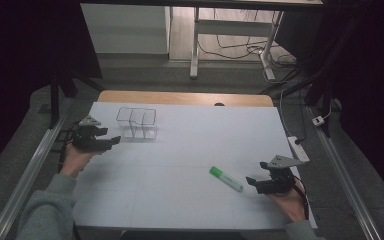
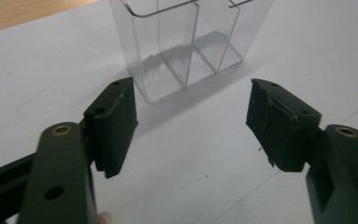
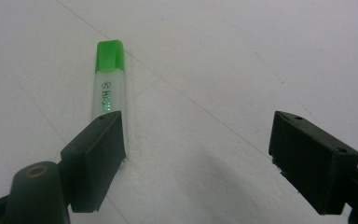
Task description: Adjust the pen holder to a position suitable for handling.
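**Highlighter waits beside the right gripper, organizer stands ahead of the left**

On the white table (image 1: 180, 165) lies a green-capped highlighter (image 1: 225, 178), flat on its side toward the person's right, apart from everything else. The right gripper (image 1: 252, 181) rests just beside its pale end, jaws wide with nothing between them. In the right gripper view the highlighter (image 3: 107, 98) runs away from the camera, cap at the far end, and its near end slips behind the left-hand jaw rather than lying in the gap.

At the far left corner of the table stands a clear plastic organizer (image 1: 137, 123) with 3 upright compartments, all looking empty. The left gripper (image 1: 114, 141) hovers just short of it, jaws well apart and holding nothing; in the left gripper view the organizer (image 2: 186, 42) stands upright a little beyond the pads.

The step in hand looks like picking up the highlighter, likely for one of the compartments. To do it well, the right gripper should shift sideways until the barrel sits centred between the jaws, then close across the barrel's width near its middle, not along its length. A grip near one end would let the pen swing when lifted. The left gripper could steady the light organizer by a wall so it does not tip.
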A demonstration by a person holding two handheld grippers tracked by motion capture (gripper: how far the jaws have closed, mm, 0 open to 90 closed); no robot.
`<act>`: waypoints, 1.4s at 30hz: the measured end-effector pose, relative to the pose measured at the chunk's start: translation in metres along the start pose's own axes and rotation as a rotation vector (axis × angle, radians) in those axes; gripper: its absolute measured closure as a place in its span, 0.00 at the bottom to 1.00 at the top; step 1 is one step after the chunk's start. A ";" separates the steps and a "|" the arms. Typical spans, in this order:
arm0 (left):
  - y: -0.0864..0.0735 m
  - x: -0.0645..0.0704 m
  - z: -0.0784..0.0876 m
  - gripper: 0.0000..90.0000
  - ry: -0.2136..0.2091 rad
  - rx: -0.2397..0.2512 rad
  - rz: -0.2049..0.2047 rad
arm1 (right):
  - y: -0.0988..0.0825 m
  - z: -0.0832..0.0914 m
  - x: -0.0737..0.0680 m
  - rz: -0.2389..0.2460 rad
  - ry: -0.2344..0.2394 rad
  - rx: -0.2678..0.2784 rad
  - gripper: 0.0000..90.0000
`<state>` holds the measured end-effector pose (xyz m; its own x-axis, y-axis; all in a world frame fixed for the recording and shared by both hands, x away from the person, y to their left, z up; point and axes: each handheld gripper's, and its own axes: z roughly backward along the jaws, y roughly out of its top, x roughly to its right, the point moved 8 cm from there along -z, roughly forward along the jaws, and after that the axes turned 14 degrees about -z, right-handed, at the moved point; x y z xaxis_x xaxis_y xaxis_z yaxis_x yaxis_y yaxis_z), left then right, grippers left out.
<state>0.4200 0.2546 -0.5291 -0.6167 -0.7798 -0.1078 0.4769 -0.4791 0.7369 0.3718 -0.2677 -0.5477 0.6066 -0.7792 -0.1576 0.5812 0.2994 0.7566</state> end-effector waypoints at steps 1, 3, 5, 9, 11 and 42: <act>0.000 -0.004 -0.001 0.41 0.007 -0.005 0.000 | 0.000 0.000 0.000 0.001 0.001 0.002 0.21; 0.000 -0.008 -0.003 0.45 0.012 -0.013 0.000 | 0.000 0.000 0.000 0.003 0.001 -0.002 0.21; 0.000 -0.012 -0.004 0.49 0.022 -0.020 0.001 | 0.000 -0.001 0.000 0.005 0.001 -0.003 0.21; 0.000 -0.020 -0.007 0.59 0.034 -0.028 0.013 | 0.000 0.000 0.000 -0.002 0.001 -0.002 0.21; -0.001 -0.023 -0.009 0.63 0.038 -0.034 0.015 | 0.000 0.000 0.001 -0.001 -0.001 -0.004 0.21; 0.004 -0.052 -0.059 0.99 0.021 -0.059 0.098 | -0.004 -0.003 0.001 0.005 0.003 -0.022 0.22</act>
<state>0.4908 0.2699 -0.5598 -0.5527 -0.8318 -0.0515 0.5703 -0.4226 0.7044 0.3714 -0.2681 -0.5524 0.6108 -0.7764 -0.1557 0.5902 0.3152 0.7432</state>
